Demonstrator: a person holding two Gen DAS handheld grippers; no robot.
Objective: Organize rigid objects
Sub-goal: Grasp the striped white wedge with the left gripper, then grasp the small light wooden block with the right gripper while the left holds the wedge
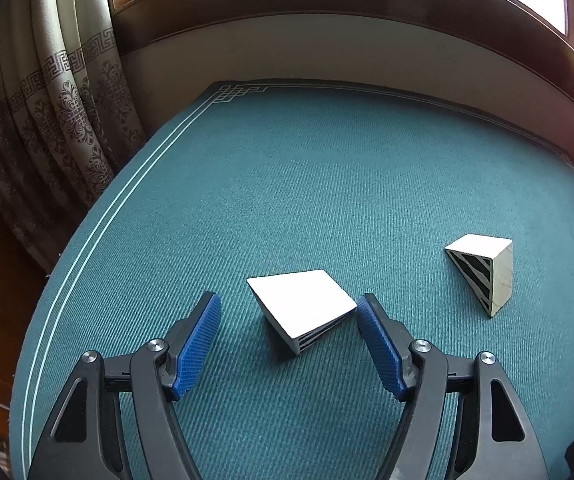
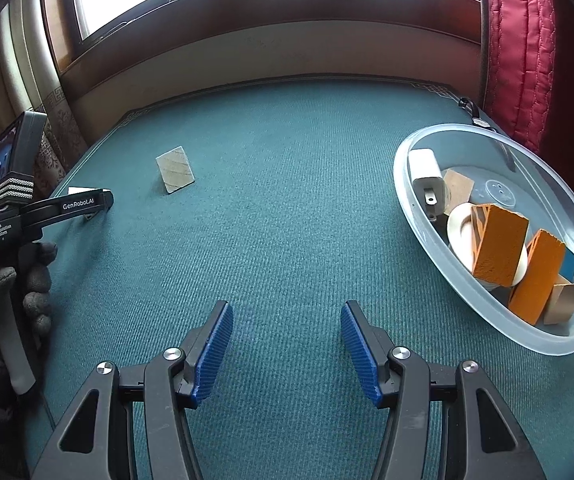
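A white-topped wedge block (image 1: 301, 304) with a striped black side lies on the teal mat (image 1: 327, 168). My left gripper (image 1: 289, 302) is open around it; the right pad is close to the block's corner and the left pad stands well off it. A second wedge (image 1: 483, 272) stands further right, seen in the right wrist view as a pale tilted block (image 2: 175, 169). My right gripper (image 2: 286, 308) is open over bare mat with nothing between its fingers. A clear plastic bowl (image 2: 409, 208) at the right holds orange blocks (image 2: 499, 244), a white charger (image 2: 427, 176), a tape roll and other pieces.
A gloved hand (image 2: 15, 280) holds the left tool at the left edge of the right wrist view. A patterned curtain (image 1: 47, 120) hangs past the mat's left border. A red quilted cushion (image 2: 519, 52) stands behind the bowl. A wall and window sill run along the back.
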